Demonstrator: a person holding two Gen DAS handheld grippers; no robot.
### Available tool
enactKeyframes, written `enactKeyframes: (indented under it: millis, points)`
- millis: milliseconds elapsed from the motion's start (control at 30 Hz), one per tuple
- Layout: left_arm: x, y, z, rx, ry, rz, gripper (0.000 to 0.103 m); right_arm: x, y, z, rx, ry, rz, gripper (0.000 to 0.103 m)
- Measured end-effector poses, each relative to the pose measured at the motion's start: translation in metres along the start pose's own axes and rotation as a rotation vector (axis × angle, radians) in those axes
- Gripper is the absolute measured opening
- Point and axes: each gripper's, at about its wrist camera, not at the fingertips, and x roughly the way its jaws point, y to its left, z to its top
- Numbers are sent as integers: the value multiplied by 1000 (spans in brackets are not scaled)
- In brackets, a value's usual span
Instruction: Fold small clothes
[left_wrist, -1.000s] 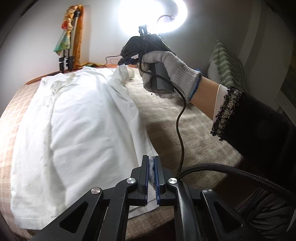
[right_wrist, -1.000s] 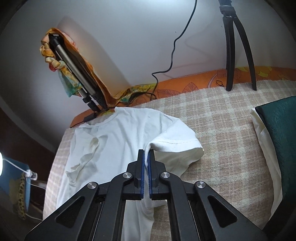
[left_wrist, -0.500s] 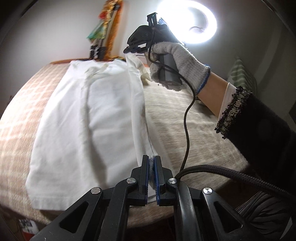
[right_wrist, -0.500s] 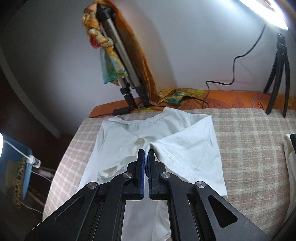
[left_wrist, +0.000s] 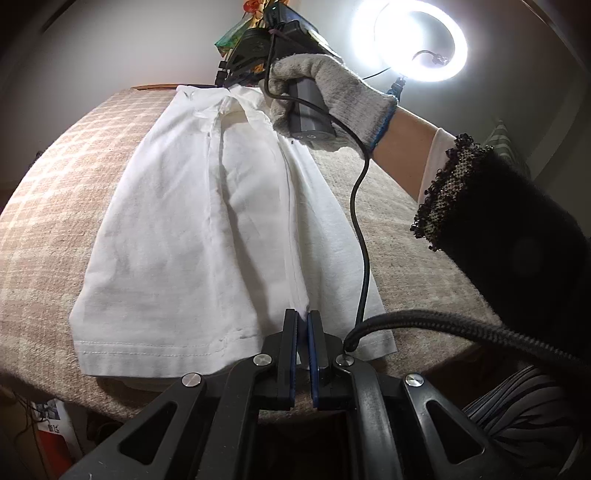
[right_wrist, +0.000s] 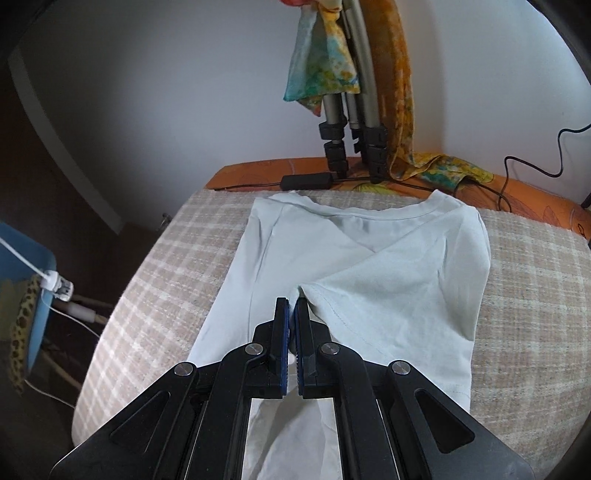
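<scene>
A white T-shirt (left_wrist: 192, 236) lies lengthwise on the plaid-covered table (left_wrist: 55, 192), its right side lifted and folded over toward the middle. My left gripper (left_wrist: 302, 317) is shut on the hem edge of that fold, near the table's front. In the right wrist view the shirt (right_wrist: 369, 280) shows its collar at the far end, with the right sleeve laid across the chest. My right gripper (right_wrist: 291, 306) is shut on that sleeve's hem. In the left wrist view a gloved hand (left_wrist: 332, 96) holds the right gripper at the shirt's far end.
A ring light (left_wrist: 410, 40) glares at the back right. A tripod draped with a coloured scarf (right_wrist: 354, 92) stands behind the collar, with a cable and adapter (right_wrist: 306, 181) on the orange table edge. A blue object (right_wrist: 22, 295) sits lower left, off the table.
Both grippers carried the shirt's right side leftward over the body. The sleeve now lies across the chest and the long fold has narrowed the shirt. Both stayed shut on the cloth.
</scene>
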Motion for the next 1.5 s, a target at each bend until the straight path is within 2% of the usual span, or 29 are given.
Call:
enactKeyframes:
  millis: [100, 167, 200, 233, 333, 400, 500, 667, 833, 967, 1200, 1267, 1333, 1400, 1500]
  points:
    - [-1, 2, -1, 2, 6, 11, 2, 14, 7, -2, -11, 57, 9, 5]
    - [-3, 4, -1, 1, 13, 10, 2, 18, 8, -4, -7, 84, 18, 11]
    - [-4, 3, -2, 2, 12, 8, 3, 17, 7, -3, 2, 95, 31, 19]
    - [-7, 2, -2, 6, 10, 6, 4, 13, 5, -2, 14, 96, 51, 27]
    - [-13, -1, -4, 24, -2, -5, 9, -13, -1, 5, 49, 41, 142, 35]
    - [-18, -3, -5, 43, -17, -4, 15, -33, -9, 11, 63, -1, 184, 35]
    - [-26, -4, -7, 63, -33, -3, 16, -59, -32, 14, 98, -49, 217, 35]
    - [-36, 0, -6, 43, -63, 16, 16, -72, -87, 12, 182, -68, 108, 35]
    - [-36, -2, 5, 37, -105, 24, 16, -50, -139, 2, 304, -39, 91, 35]
    - [-16, -5, 11, 37, -56, 13, 16, -27, -160, 5, 376, -28, 148, 36]
    - [15, 0, 15, 8, 31, 24, 16, 14, -174, 14, 412, -3, 171, 38]
    - [20, 2, 13, -5, 48, 25, 15, 18, -173, 17, 391, -20, 185, 36]
    - [24, 2, 12, -14, 55, 22, 15, 21, -173, 21, 375, -6, 190, 3]
    - [24, 1, 11, -7, 53, 23, 15, 18, -170, 25, 339, -15, 184, 3]
    - [25, 1, 11, -12, 50, 20, 15, 4, -154, 44, 199, -39, 56, 1]
